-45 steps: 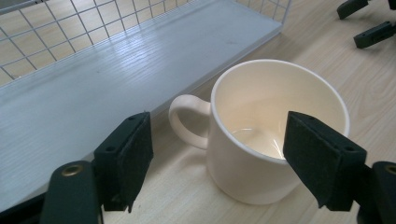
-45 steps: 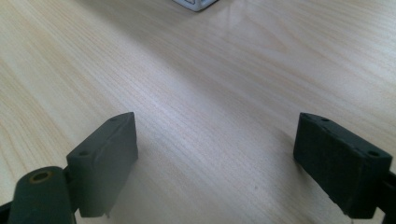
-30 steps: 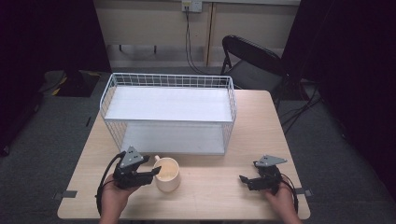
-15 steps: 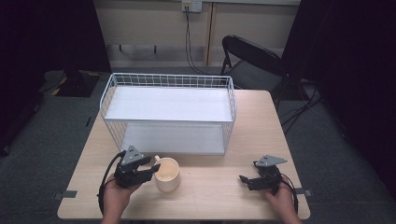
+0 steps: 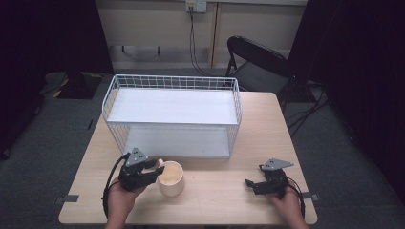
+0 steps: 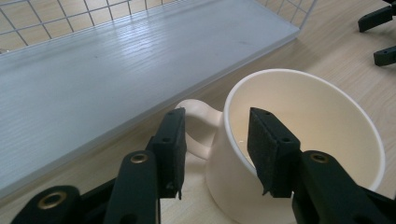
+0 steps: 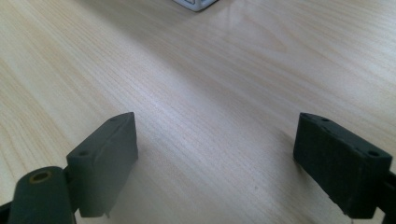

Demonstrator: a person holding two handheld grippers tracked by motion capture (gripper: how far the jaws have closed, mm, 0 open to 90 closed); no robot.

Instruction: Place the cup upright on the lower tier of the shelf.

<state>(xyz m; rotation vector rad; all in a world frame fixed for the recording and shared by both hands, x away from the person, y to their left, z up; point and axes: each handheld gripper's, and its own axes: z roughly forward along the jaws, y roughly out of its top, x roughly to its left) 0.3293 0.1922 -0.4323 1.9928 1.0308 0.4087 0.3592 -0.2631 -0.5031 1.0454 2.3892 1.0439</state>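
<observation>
**Left jaws straddle the rim of an empty mug**

While the cream mug (image 6: 299,154) stands upright on the wooden table (image 5: 224,191), just in front of the white wire basket (image 5: 172,114), the left gripper (image 6: 217,140) has one jaw inside the cup and one outside near the handle, not yet closed on the wall. Nothing is visible inside the mug. Both basket shelves are bare. The right gripper (image 7: 229,158) rests wide open over the table, well apart.

You've got a glossy cream ceramic-looking mug (image 6: 299,140), matt black jaws, pale smooth wood-grain surface (image 7: 196,93), and a white wire rack (image 5: 172,114) with satiny white shelves.
</observation>
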